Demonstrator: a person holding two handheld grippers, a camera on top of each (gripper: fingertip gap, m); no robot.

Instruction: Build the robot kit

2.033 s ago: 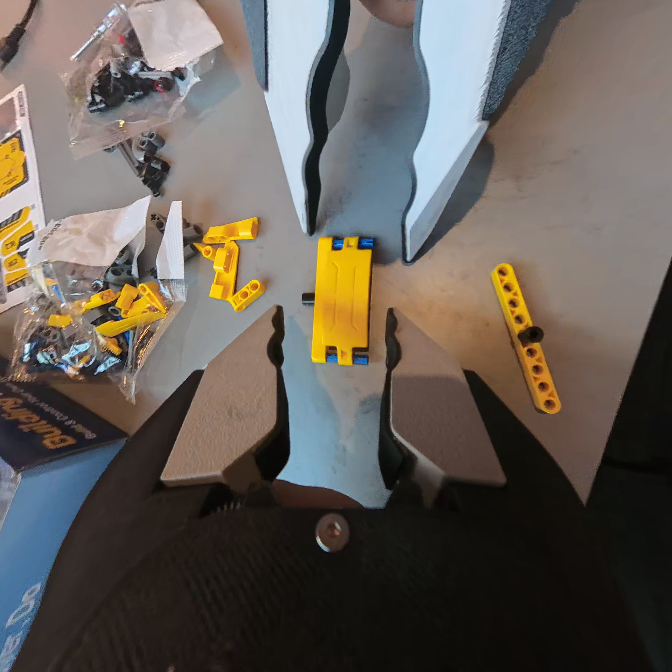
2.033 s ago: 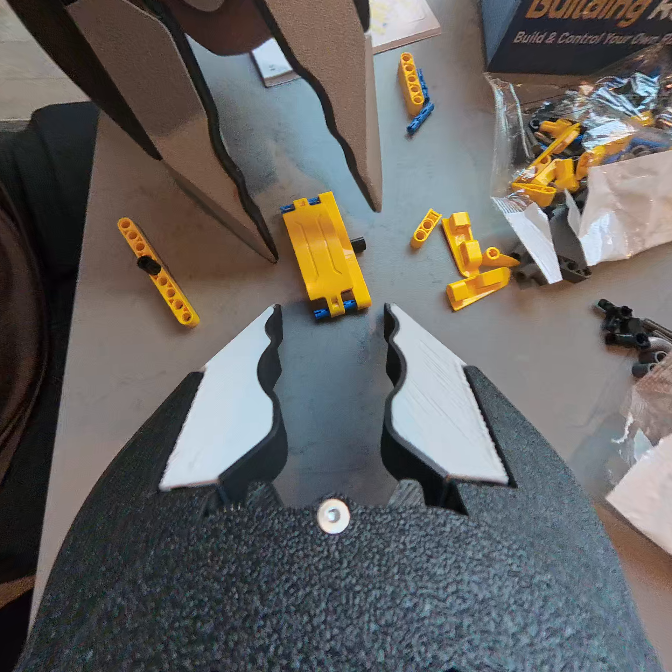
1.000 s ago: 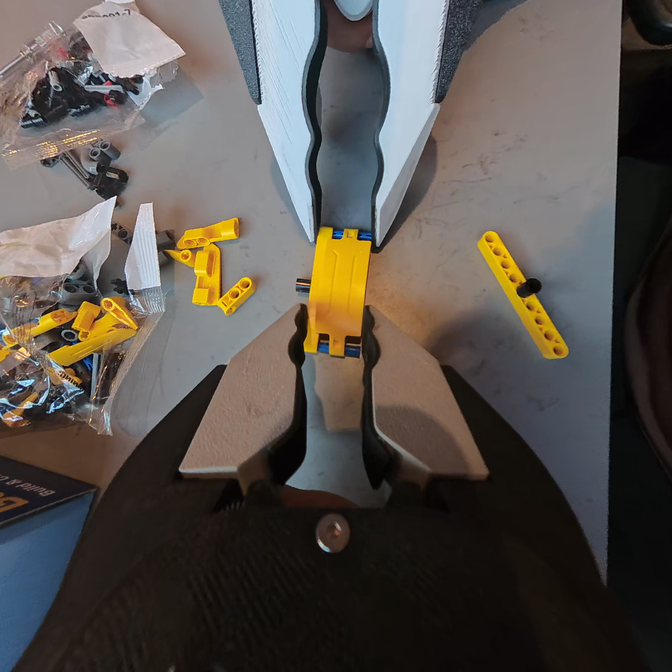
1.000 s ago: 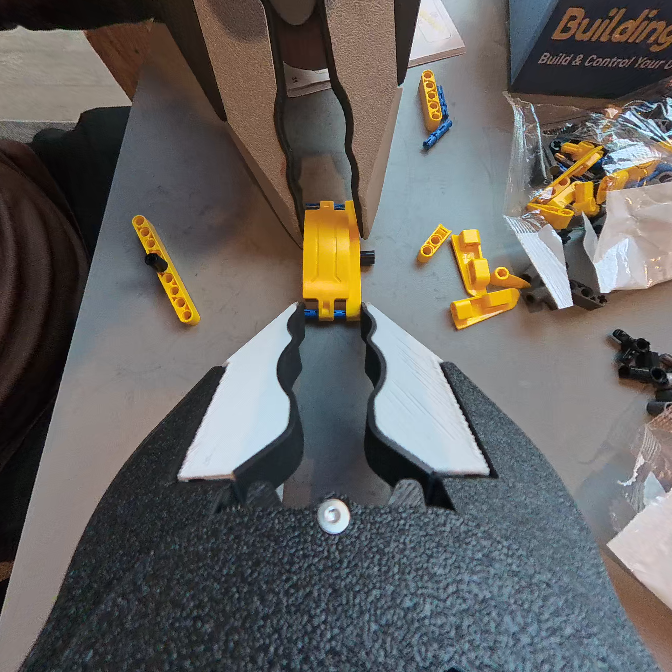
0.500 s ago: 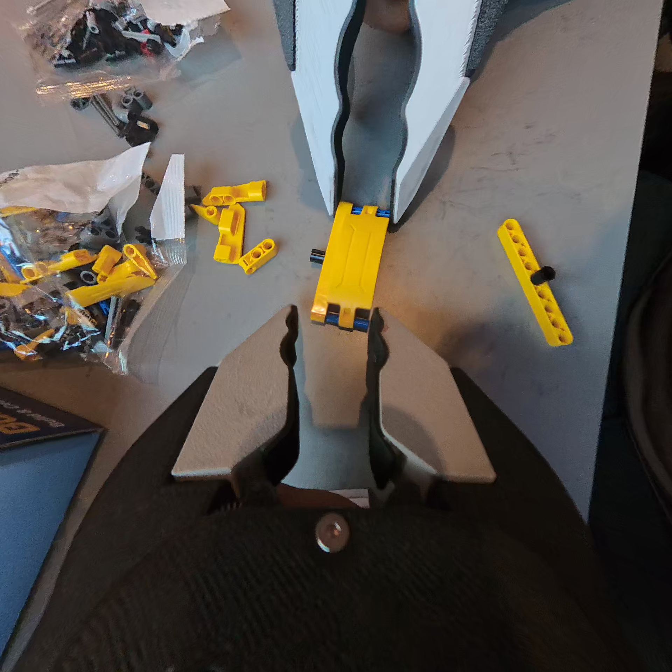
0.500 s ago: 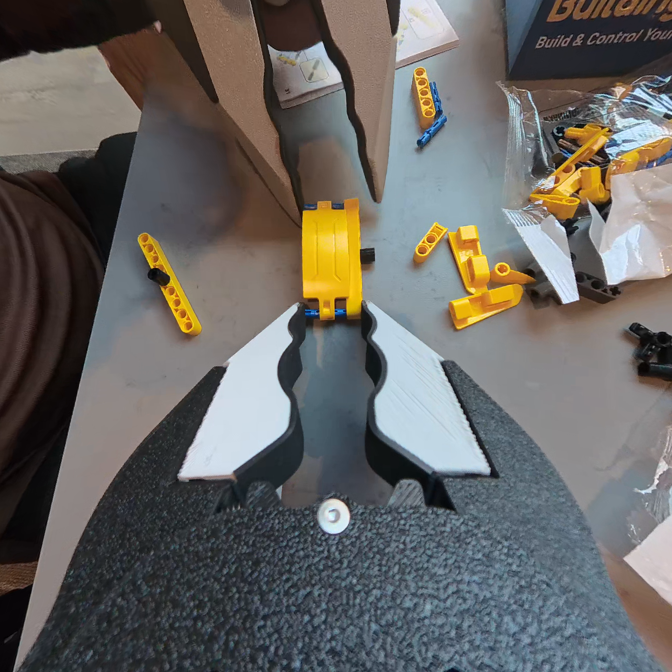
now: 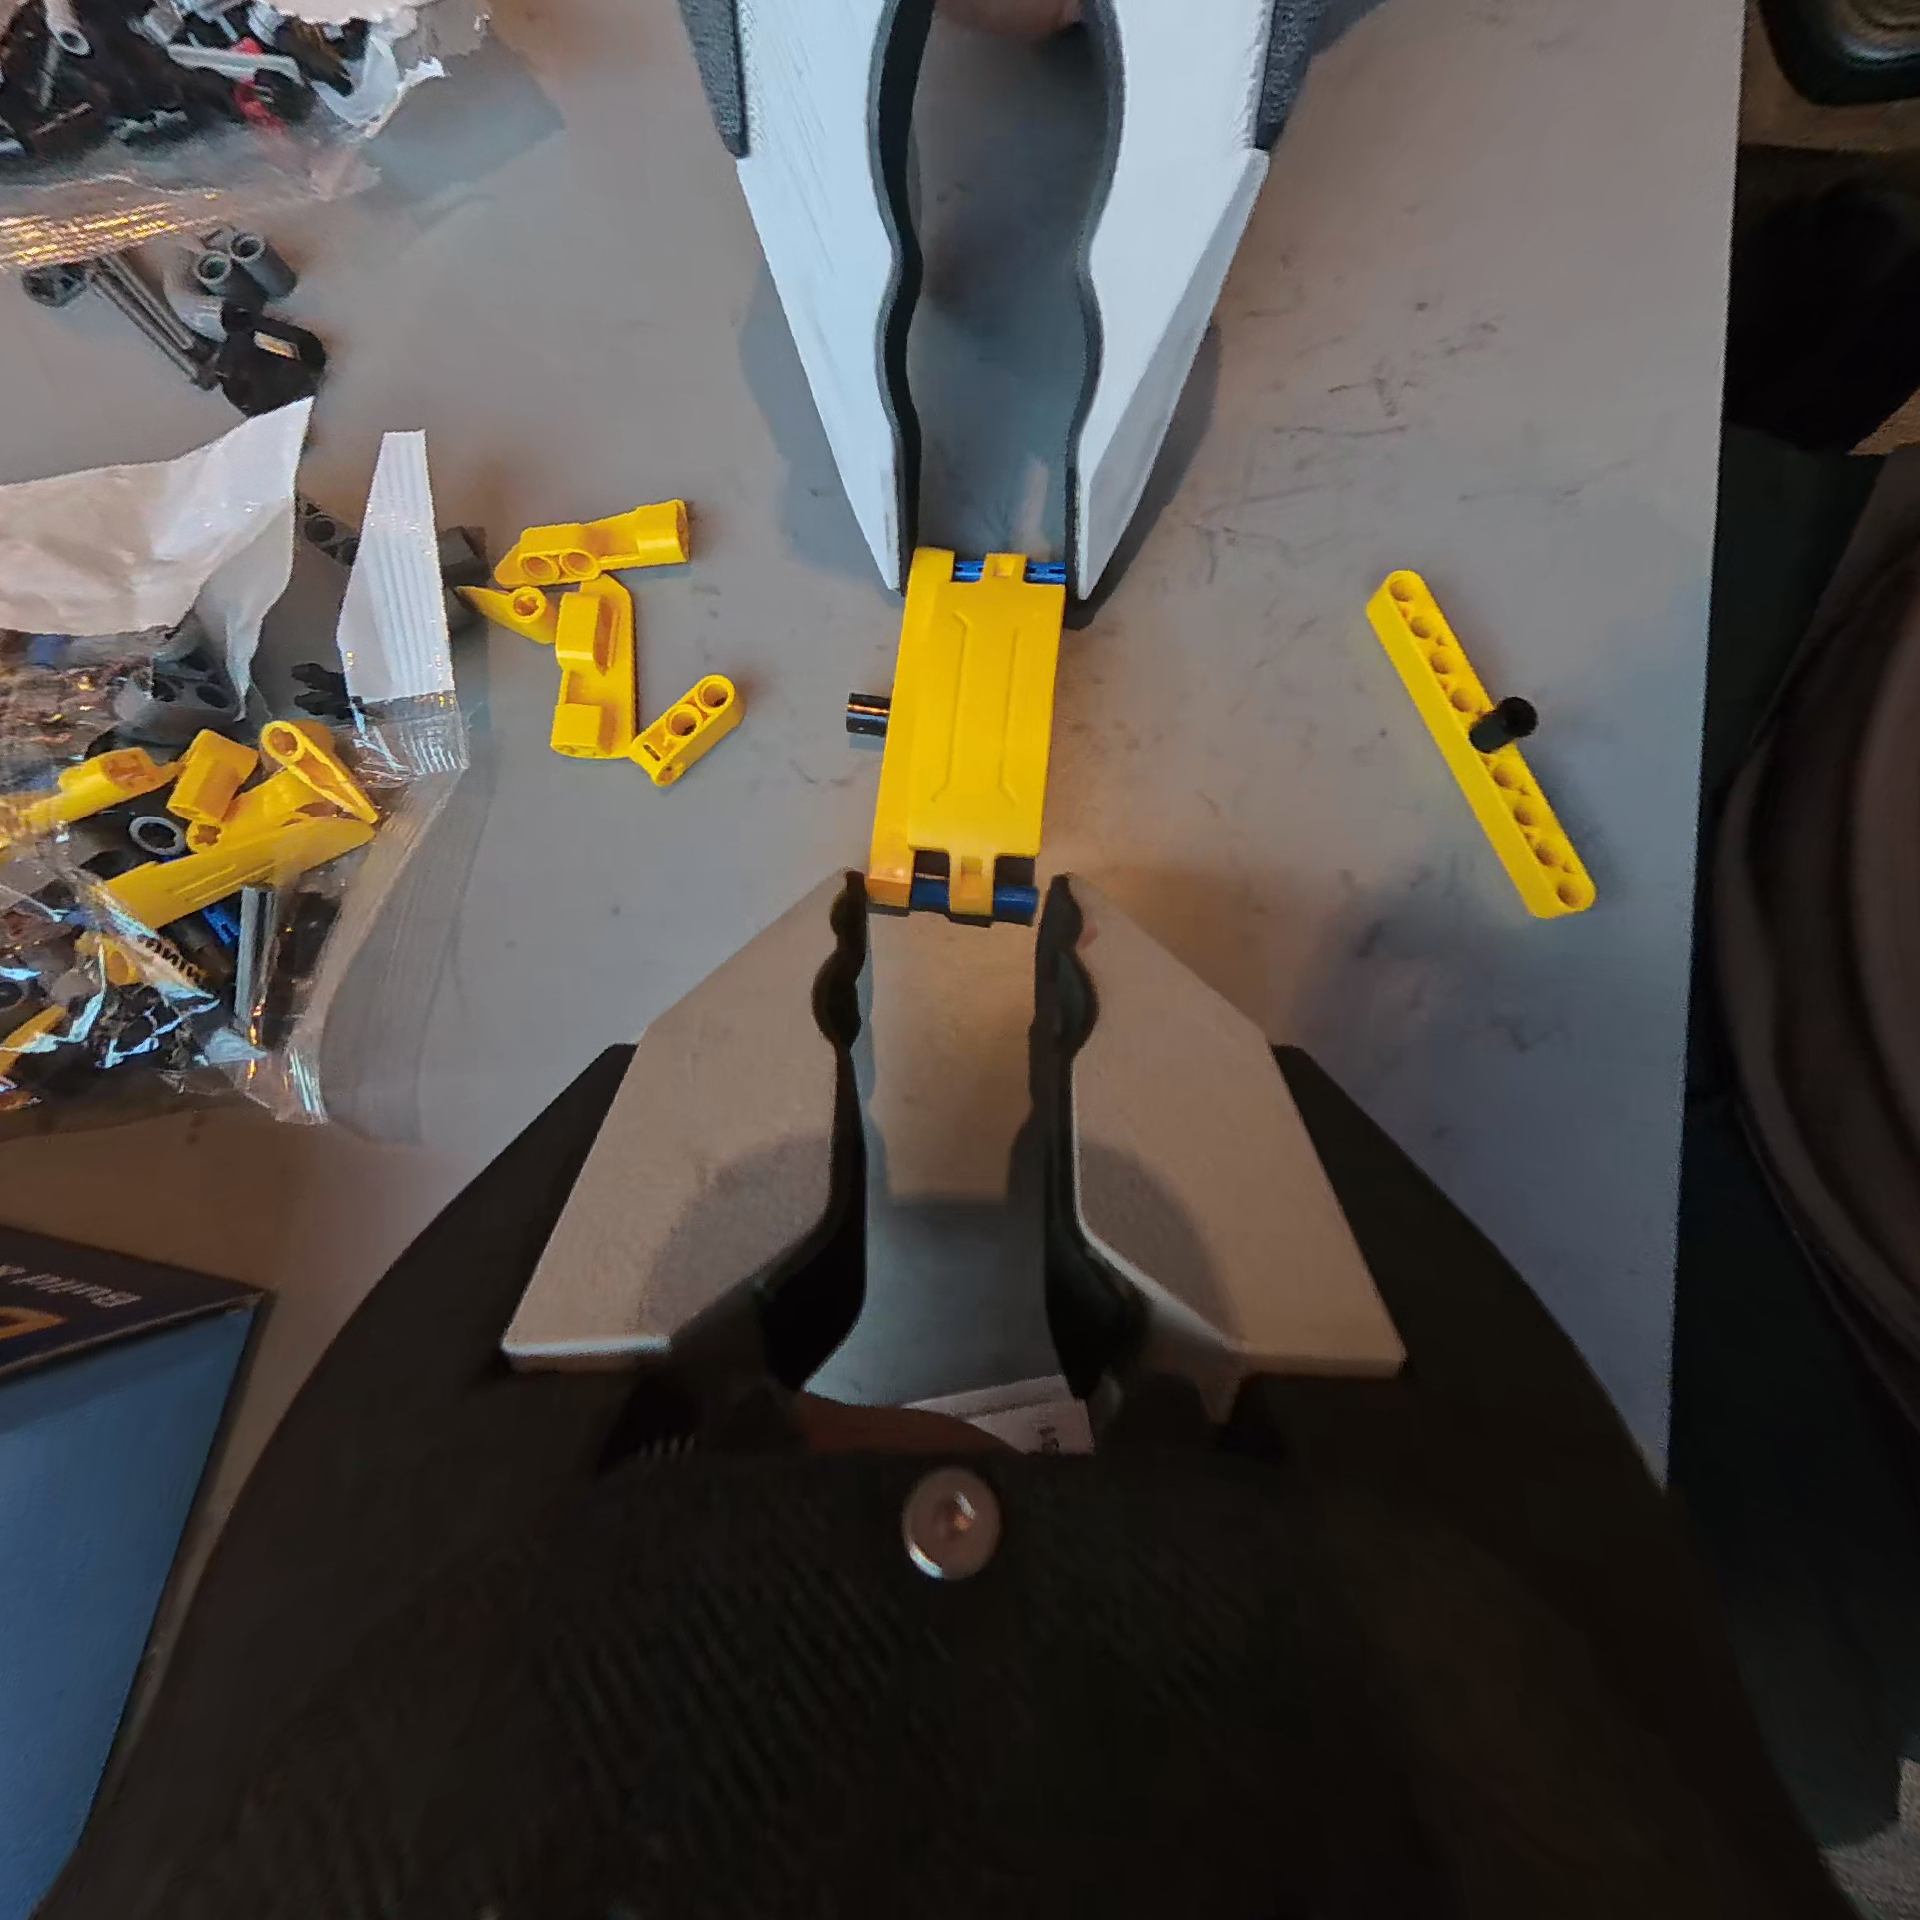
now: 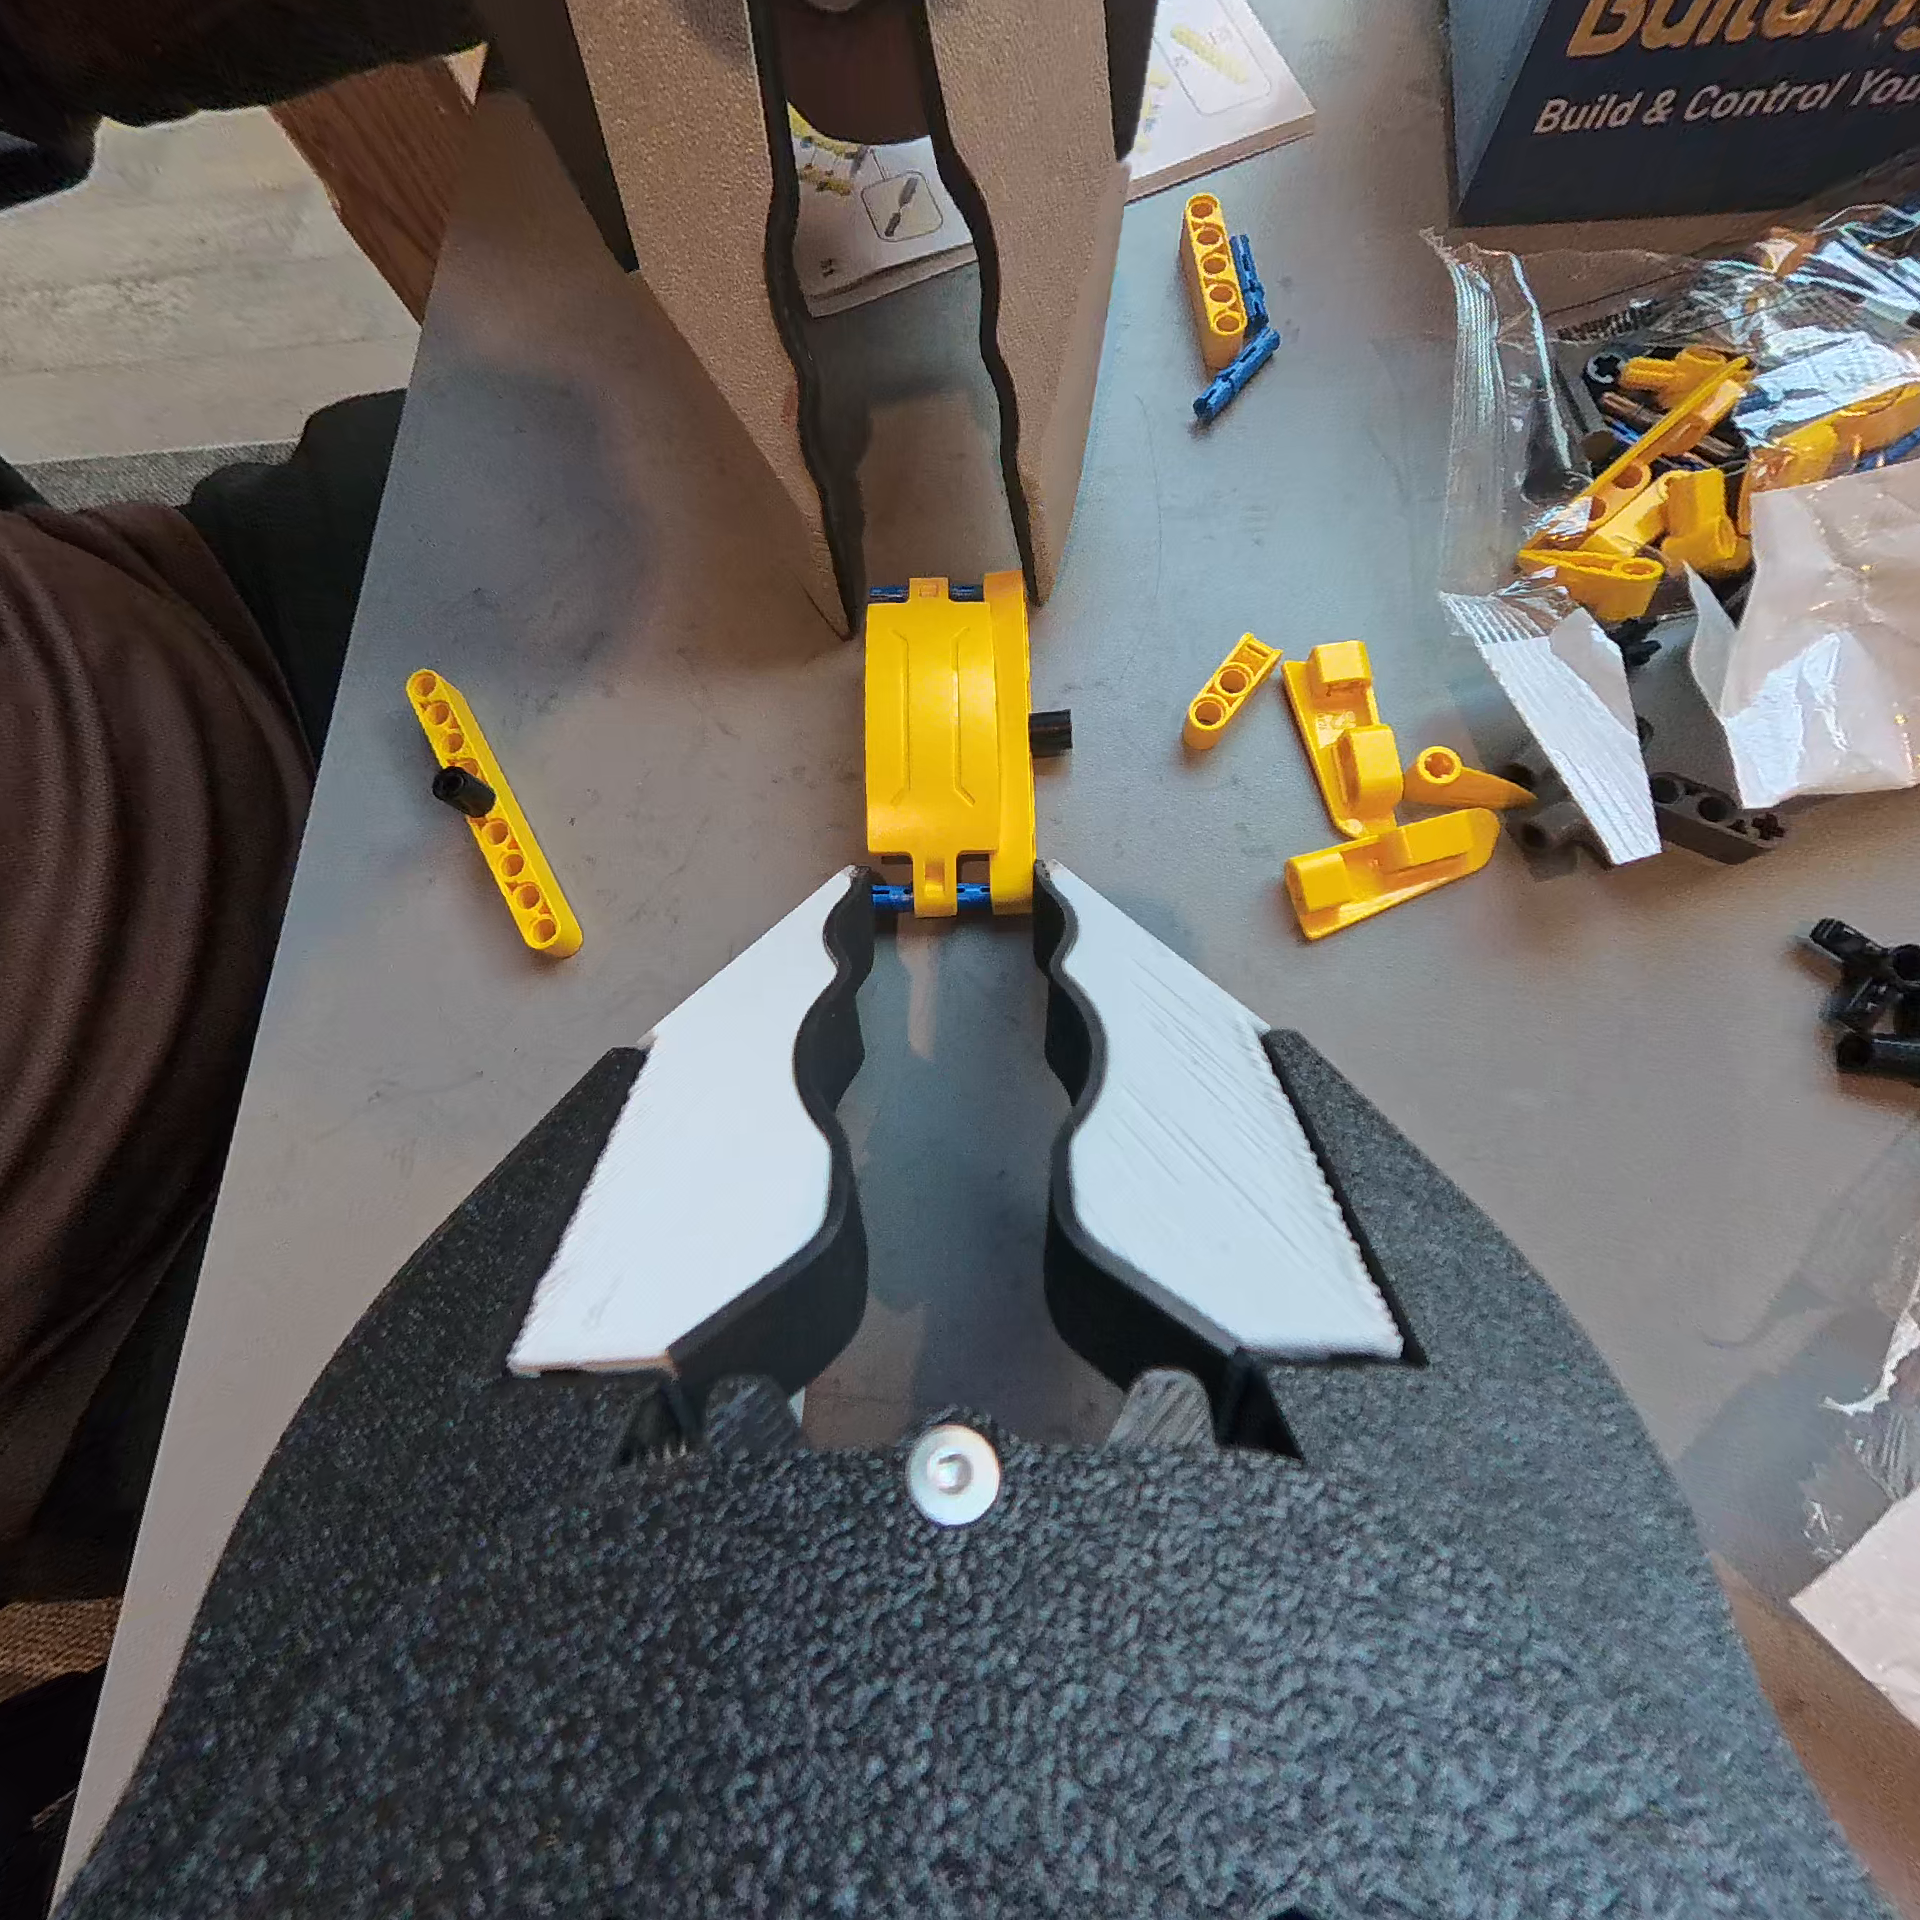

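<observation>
Right hand-held gripper (image 8: 951, 891) pinches yellow panel's (image 8: 940, 743) near end on table (image 8: 665, 582); left hand-held gripper (image 7: 951, 902) spread, tips flanking opposite end.

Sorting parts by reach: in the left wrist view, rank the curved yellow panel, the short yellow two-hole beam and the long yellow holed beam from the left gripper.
1. Curved yellow panel, straight ahead of the left gripper.
2. Short yellow two-hole beam, left.
3. Long yellow holed beam, right.

Loose yellow pieces (image 7: 613, 644) beside panel (image 7: 966, 727)
</observation>
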